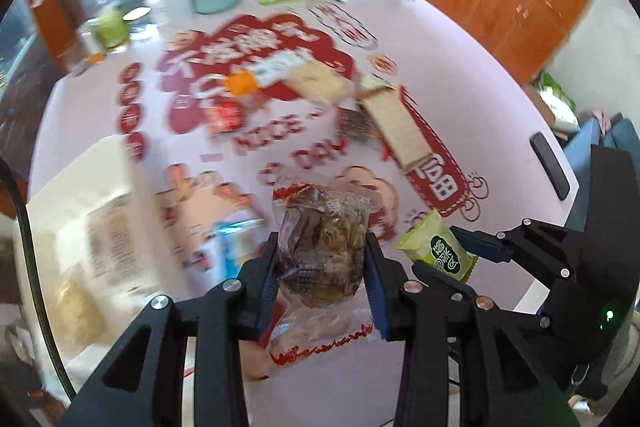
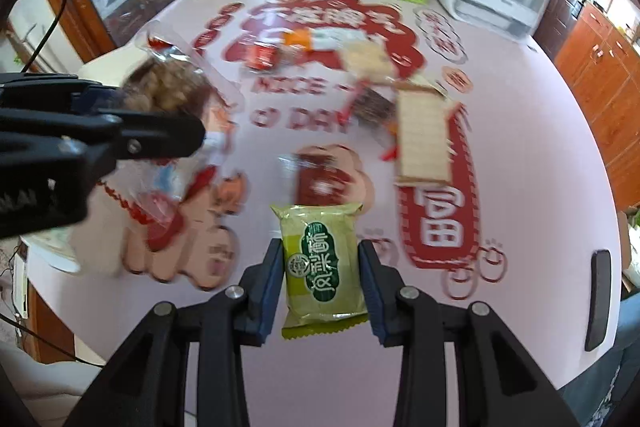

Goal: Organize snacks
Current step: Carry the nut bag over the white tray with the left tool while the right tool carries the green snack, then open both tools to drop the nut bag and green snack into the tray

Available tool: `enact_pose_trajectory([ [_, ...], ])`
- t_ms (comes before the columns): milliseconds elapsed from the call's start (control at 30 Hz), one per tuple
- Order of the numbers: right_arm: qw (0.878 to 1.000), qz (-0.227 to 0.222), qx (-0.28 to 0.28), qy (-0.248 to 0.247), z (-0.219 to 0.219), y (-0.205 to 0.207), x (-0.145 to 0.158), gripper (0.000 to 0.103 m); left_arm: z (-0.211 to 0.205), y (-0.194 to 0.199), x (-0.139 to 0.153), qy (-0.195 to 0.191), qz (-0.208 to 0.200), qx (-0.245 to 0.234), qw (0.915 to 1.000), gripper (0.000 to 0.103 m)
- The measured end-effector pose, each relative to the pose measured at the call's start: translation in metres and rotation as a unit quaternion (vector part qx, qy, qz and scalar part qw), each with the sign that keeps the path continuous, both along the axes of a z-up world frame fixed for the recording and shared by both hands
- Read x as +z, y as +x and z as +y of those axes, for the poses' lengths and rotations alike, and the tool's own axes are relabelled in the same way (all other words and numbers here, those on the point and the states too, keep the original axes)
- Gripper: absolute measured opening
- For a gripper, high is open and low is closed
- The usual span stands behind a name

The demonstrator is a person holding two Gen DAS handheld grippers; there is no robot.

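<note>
A clear-wrapped brown snack (image 1: 324,251) is clamped between the narrowed jaws of the left gripper (image 1: 322,267), above the pink tablecloth (image 1: 460,39). Just beside it, a green packet (image 2: 322,263) is pinched by the right gripper (image 2: 322,279). Beyond the green packet, a cracker pack (image 2: 422,143) and blurred snacks lie on the cloth.

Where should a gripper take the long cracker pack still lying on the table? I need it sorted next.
Grip the cracker pack across its narrow width near the middle, coming from above. It lies flat and long on the tablecloth, so its two long edges give parallel sides; a dark snack crowds its far-left corner.
</note>
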State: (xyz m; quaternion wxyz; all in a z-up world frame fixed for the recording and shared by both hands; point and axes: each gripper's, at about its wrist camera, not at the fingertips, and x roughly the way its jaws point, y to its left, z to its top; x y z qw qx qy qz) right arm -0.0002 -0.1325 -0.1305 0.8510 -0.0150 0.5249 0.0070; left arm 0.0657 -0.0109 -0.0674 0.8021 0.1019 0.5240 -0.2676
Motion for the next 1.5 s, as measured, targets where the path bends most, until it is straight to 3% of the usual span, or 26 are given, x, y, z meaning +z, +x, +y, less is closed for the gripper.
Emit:
enact_pose_trajectory([
  [167,0.999,-0.028,0.043,-0.006,0.059,0.002,0.024,0.037,0.082,-0.009,0.029,-0.007,-0.037,0.052,0.9979,0.037],
  [400,0.991,-0.074,0.108,-0.021,0.14,0.005,0.058,0.037,0.177,-0.017,0.048,0.007,-0.076,0.113,0.9907,0.037],
  [633,0.984,-0.113,0.136,-0.015,0.19,0.014,0.09,0.037,0.239,-0.015,0.062,0.011,-0.101,0.154,0.9829,0.037],
  [1100,0.973,-0.182,0.141,-0.021,0.236,0.045,0.148,0.037,0.272,0.022,0.097,-0.011,-0.139,0.165,0.9763,0.037],
  [1500,0.974,-0.169,0.149,-0.009,0.258,0.084,0.142,0.038,0.271,0.065,0.079,-0.013,-0.111,0.173,0.9785,0.037],
])
